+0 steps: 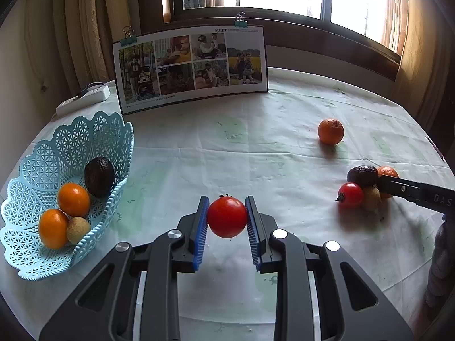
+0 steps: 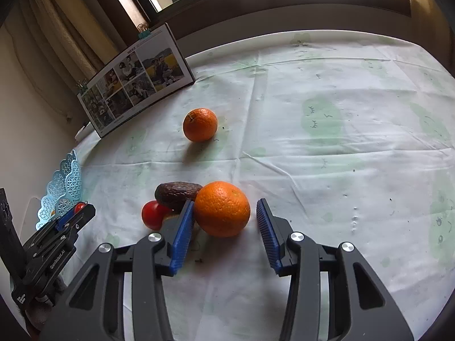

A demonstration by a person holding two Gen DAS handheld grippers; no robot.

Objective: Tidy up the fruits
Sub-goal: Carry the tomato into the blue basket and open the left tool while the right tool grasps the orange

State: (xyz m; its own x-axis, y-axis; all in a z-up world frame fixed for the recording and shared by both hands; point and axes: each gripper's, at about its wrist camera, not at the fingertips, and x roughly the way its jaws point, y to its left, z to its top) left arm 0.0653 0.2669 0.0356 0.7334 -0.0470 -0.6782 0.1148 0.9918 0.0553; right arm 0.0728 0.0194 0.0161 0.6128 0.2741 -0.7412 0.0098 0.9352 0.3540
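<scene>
Pale cloth, creased and printed with faint green figures, covers the round table (image 1: 284, 147), and the sorting on it looks roughly half done. A photo board (image 1: 190, 68), stiff card held by two binder clips, stands near the far edge, with a white power strip (image 1: 85, 98) at its left. By the left edge sits the basket (image 1: 34, 258), light-blue plastic lattice with a scalloped rim; it already holds a dark, wrinkled avocado (image 1: 99, 176), two smooth oranges (image 1: 73, 199) and one small, matte tan fruit (image 1: 78, 229). Left to move, as I judge it: a lone mandarin (image 2: 200, 124), pebbled and round, out toward the middle, and a touching cluster near the right edge. That cluster has a big dimpled orange (image 2: 222, 209), a second leathery avocado (image 2: 177, 193), a glossy tomato (image 2: 153, 214) and a tan fruit (image 1: 372, 197) half hidden. The right gripper (image 2: 224, 227) stands spread around the big orange, its left ribbed blue pad touching the peel, the right pad apart. The left gripper (image 1: 227, 218) is clamped on another shiny red tomato (image 1: 227, 216), which seems lifted off the cloth near the front edge, just right of the basket.
</scene>
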